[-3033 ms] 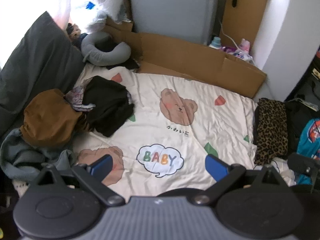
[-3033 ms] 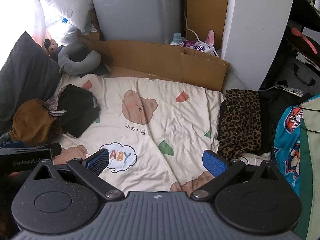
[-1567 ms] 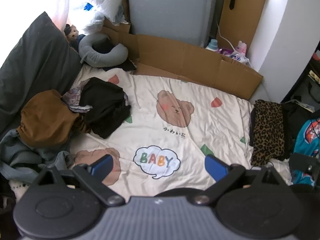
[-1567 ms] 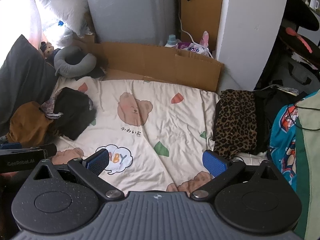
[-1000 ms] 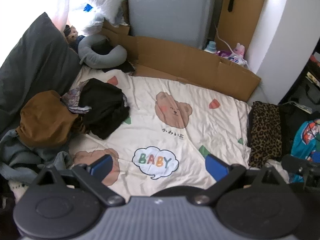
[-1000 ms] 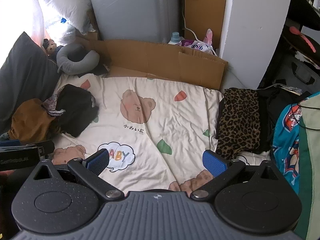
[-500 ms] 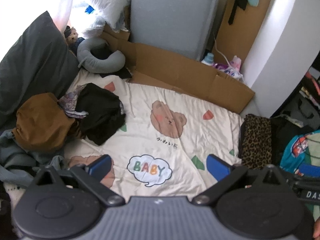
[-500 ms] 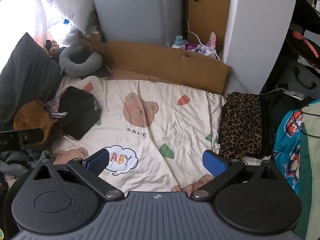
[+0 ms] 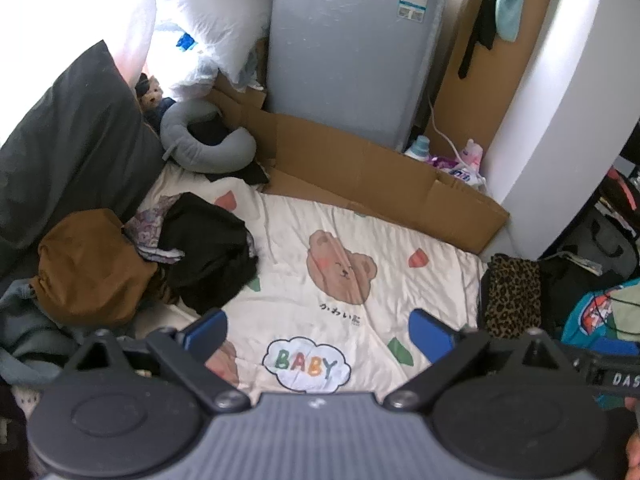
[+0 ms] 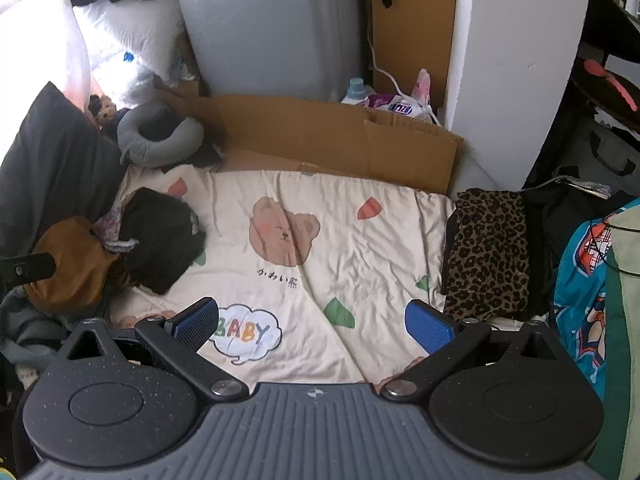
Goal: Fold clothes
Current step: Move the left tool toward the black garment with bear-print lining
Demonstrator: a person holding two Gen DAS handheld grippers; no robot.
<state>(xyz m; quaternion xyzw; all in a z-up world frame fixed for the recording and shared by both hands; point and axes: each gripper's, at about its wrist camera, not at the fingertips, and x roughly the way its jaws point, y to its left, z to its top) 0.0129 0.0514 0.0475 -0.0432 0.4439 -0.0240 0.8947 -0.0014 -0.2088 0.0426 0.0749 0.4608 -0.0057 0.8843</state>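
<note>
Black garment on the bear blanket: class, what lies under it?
The black garment rests on the blanket, overlapping patterned cloth beside a brown garment. Anything beneath is covered.

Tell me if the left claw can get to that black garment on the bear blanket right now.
Probably yes. The left claw is open and empty, and the black garment lies uncovered ahead on its left, atop the blanket, with only a patterned cloth and brown garment beside it.
</note>
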